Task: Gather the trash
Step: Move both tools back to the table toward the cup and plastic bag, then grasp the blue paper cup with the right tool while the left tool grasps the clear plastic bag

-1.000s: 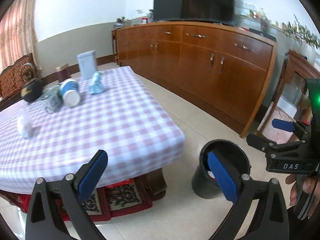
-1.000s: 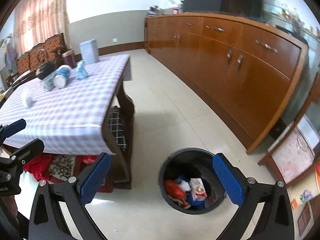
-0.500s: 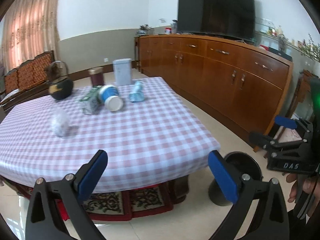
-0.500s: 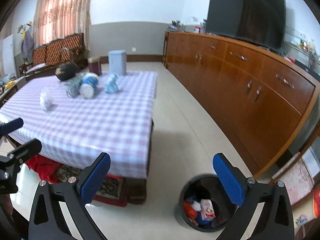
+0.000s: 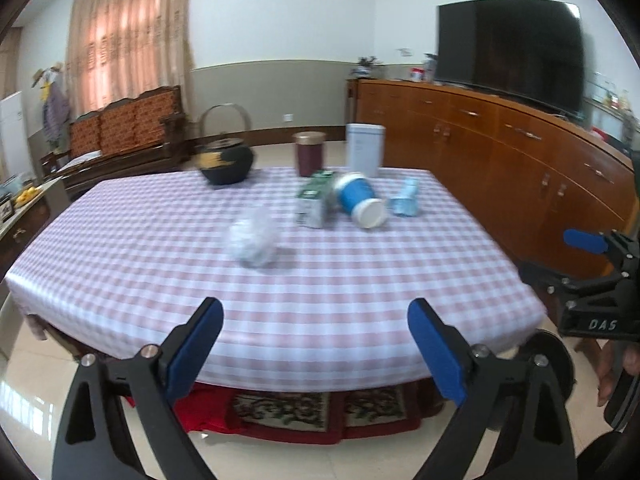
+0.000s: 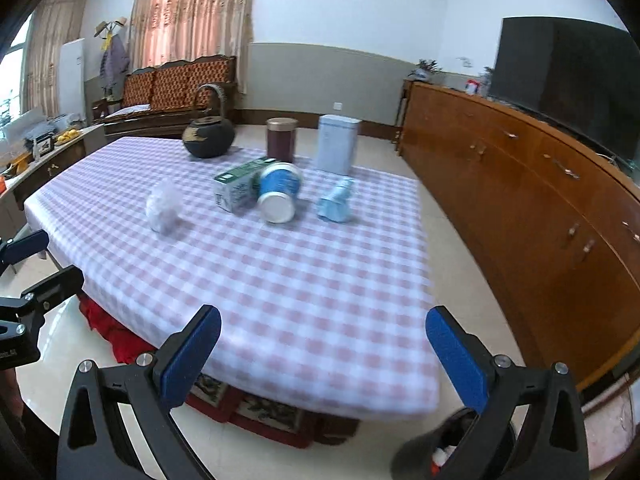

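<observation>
On the checked tablecloth of the table (image 5: 140, 248) lie a crumpled clear plastic wad (image 5: 254, 242) (image 6: 163, 206), a green carton (image 5: 316, 200) (image 6: 238, 188) on its side, a tipped blue and white cup (image 5: 360, 202) (image 6: 278, 194) and a crumpled light blue piece (image 5: 406, 202) (image 6: 336, 202). My left gripper (image 5: 316, 320) hangs over the table's near edge, jaws wide and closing, nothing between them. My right gripper (image 6: 323, 328) is open and empty over the near right corner. The black trash bin (image 6: 452, 448) (image 5: 554, 364) stands on the floor at the table's right corner.
At the table's far end stand a black kettle (image 5: 226, 162), a brown jar (image 5: 309, 154) and a white tin (image 5: 365, 150). A long wooden sideboard (image 6: 540, 208) with a TV runs along the right. A wooden bench (image 6: 176, 84) is at the back.
Both views have swung from the floor and bin up to the table. The bin has slid to the lower right edge and the trash on the table now lies ahead.
</observation>
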`<state>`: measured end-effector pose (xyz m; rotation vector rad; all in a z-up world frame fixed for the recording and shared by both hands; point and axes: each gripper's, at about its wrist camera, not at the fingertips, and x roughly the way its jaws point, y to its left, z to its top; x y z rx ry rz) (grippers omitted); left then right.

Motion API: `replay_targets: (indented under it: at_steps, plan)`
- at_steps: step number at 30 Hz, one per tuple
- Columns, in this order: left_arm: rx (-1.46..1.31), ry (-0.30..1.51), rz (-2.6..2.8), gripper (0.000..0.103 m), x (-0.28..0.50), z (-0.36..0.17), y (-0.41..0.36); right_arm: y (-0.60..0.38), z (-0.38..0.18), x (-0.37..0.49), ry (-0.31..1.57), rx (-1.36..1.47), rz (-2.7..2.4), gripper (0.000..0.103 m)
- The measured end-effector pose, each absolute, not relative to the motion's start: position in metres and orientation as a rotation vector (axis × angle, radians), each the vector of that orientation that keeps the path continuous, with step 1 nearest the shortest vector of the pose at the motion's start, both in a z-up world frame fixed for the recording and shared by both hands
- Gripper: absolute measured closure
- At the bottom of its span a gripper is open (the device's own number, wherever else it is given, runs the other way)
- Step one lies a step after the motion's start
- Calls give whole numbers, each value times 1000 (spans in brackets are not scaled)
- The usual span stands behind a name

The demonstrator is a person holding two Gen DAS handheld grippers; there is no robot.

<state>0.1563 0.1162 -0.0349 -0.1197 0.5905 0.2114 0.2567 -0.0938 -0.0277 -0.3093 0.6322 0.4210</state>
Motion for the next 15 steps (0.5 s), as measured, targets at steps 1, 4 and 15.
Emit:
replay_targets:
  at_steps: [1,4,15]
  plan:
    - [-123,596,227,9,160,-37,125,-84,-29,264,641,-303,440,0]
    - [-132,609,269,9,178,-43,154,-62,-34,283,657,-297,460,0]
    - [-147,672,299,9,256,-76,206,-9,-66,373,709,-286,458,0]
